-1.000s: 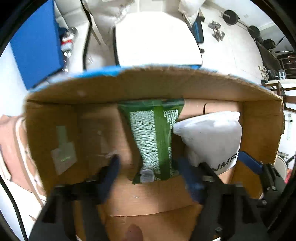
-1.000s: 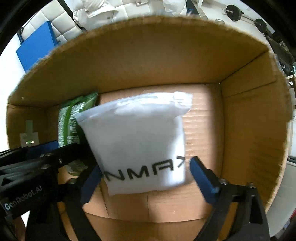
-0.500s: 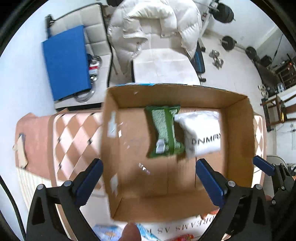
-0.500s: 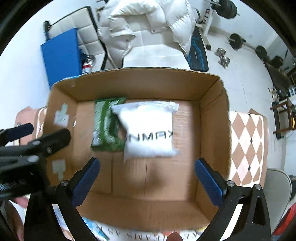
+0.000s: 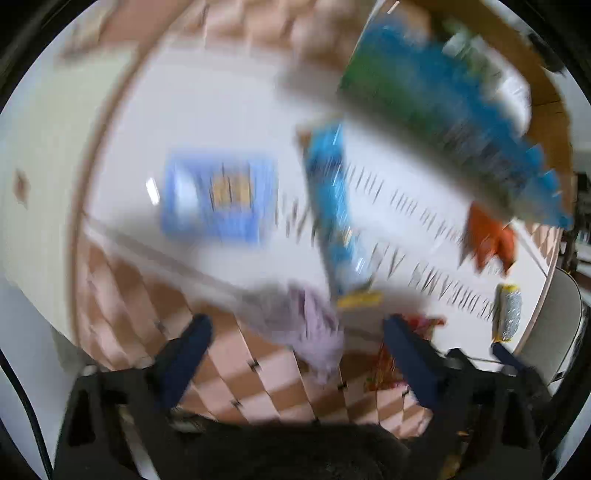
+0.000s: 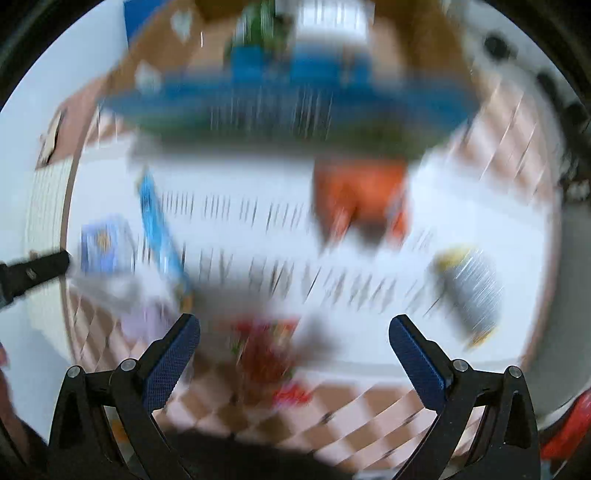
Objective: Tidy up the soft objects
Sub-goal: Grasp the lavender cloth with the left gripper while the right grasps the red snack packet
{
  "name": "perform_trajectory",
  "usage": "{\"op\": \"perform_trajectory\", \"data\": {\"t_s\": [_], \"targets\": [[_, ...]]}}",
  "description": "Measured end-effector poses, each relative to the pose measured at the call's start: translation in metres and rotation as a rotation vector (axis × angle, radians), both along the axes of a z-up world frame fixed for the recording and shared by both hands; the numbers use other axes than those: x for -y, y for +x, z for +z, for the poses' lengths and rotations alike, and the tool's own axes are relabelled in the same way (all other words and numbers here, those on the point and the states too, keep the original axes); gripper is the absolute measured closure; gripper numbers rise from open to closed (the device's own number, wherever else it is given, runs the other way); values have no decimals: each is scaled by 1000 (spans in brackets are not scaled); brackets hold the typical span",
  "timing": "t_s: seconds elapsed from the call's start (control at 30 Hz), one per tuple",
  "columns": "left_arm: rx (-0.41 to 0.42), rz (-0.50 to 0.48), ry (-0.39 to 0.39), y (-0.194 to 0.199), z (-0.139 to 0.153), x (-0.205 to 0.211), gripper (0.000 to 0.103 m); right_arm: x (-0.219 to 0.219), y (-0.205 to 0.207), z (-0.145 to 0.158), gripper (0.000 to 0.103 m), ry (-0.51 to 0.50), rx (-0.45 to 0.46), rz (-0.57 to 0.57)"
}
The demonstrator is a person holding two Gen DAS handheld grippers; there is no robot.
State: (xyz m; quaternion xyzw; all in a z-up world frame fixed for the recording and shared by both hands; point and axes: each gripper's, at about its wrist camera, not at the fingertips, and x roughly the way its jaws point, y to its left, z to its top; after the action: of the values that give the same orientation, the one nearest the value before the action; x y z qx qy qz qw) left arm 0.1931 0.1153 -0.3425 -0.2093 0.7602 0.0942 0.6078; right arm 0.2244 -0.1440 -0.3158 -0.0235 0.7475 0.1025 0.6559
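Observation:
Both views are motion-blurred. My left gripper point(image 5: 297, 334) is open and empty above a pale lilac soft pack point(image 5: 314, 328) at the table's near edge. My right gripper point(image 6: 293, 334) is open and empty above a red patterned pack point(image 6: 264, 347). The cardboard box point(image 6: 295, 99) with blue printed side stands at the far side; the green pack point(image 6: 262, 22) and white pouch point(image 6: 332, 18) lie inside it. On the white mat lie a long blue pack point(image 5: 336, 218), a blue square pack point(image 5: 221, 199), an orange pack point(image 6: 358, 195) and a grey-yellow pack point(image 6: 469, 288).
A white mat with black lettering point(image 6: 258, 240) covers a round table with a pink checked cloth point(image 6: 351, 402). The box point(image 5: 443, 107) shows at the upper right in the left wrist view. A chair point(image 5: 561, 325) stands at the right.
Both grippers have pulled back out of the box and swung down toward the table's near side. The green pack and white pouch stay in the box.

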Motion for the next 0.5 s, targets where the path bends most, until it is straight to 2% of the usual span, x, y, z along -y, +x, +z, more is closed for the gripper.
{"op": "perform_trajectory", "data": {"t_s": [0.03,0.07,0.13,0.17,0.3,0.4,0.5], "targets": [[-28,9,-19,-8,-14,5,24,1,-13,-14,0,4,-40,-12],[-50,23,-48,-14,-26,9,24,1,-22,-25,5,2,-56,-13],[-93,42,-90,-19,-50,19,24,0,-36,-40,12,-14,-72,-16],[-110,42,-94,-20,-59,24,24,-1,-41,-45,13,-18,-76,-20],[-156,-33,15,-25,-83,35,24,-6,-52,-61,13,-15,-98,-12],[-164,-111,103,-33,-88,36,24,-12,-57,-69,13,-36,-109,15],[-159,-143,141,-44,-87,33,24,-16,-60,-77,13,-60,-125,27]]}}
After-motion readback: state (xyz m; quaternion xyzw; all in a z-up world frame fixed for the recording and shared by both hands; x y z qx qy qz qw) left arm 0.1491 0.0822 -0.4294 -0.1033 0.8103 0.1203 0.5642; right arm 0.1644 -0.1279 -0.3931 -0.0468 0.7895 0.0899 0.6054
